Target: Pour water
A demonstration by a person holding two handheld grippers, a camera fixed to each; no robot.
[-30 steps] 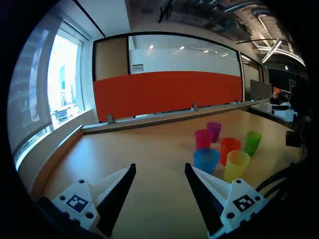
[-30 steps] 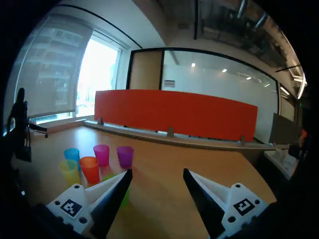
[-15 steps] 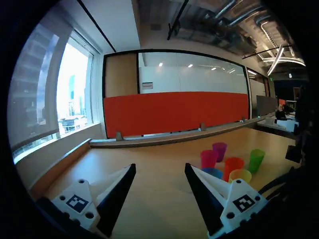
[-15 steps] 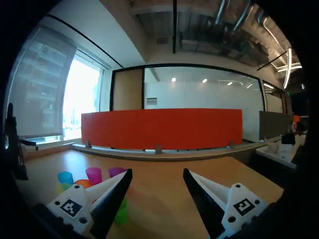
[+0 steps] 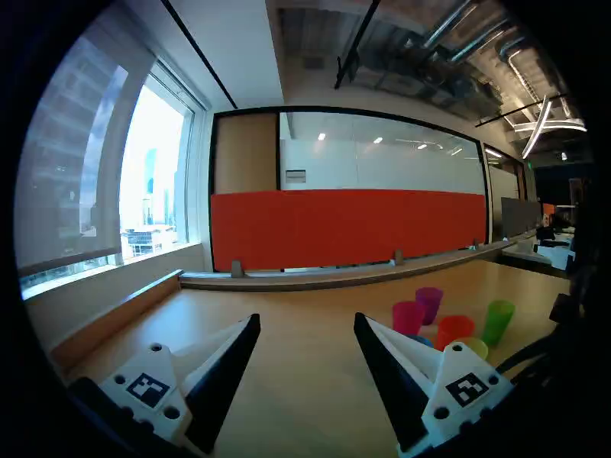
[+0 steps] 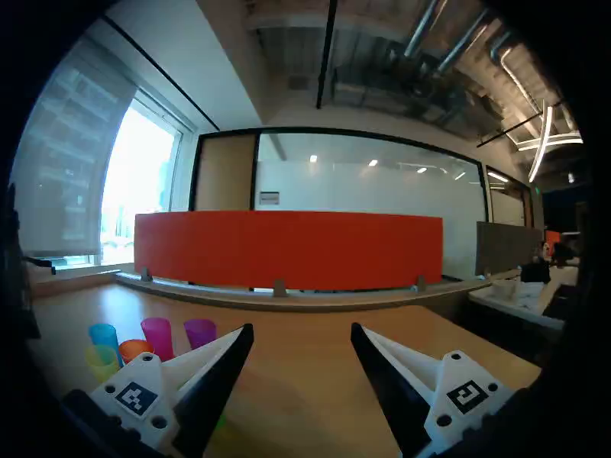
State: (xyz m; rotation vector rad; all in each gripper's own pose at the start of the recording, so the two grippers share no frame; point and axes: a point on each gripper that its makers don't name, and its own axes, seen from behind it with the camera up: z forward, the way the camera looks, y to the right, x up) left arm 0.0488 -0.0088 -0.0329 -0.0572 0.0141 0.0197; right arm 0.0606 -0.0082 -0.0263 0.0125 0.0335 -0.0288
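Cups (image 5: 407,317) standing upright on the wooden table (image 5: 305,382), bunched close, partly hiding: blue cup (image 5: 418,338) and yellow cup (image 5: 475,347) peeking past the left gripper (image 5: 305,317), orange cup (image 6: 135,349) cut off by the right gripper (image 6: 301,327). Looking translucent and brightly coloured, contents impossible to make out. Both grippers gaping wide, gripping nothing.

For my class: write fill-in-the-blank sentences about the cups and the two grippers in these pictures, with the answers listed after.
1. The left gripper and right gripper both have their fingers ____, holding nothing.
2. In the left gripper view, the rightmost cup is coloured ____.
3. In the right gripper view, between the pink cup and the gripper's finger stands the ____ cup.
4. Every cup stands ____, none tipped over.
Answers: open; green; purple; upright.
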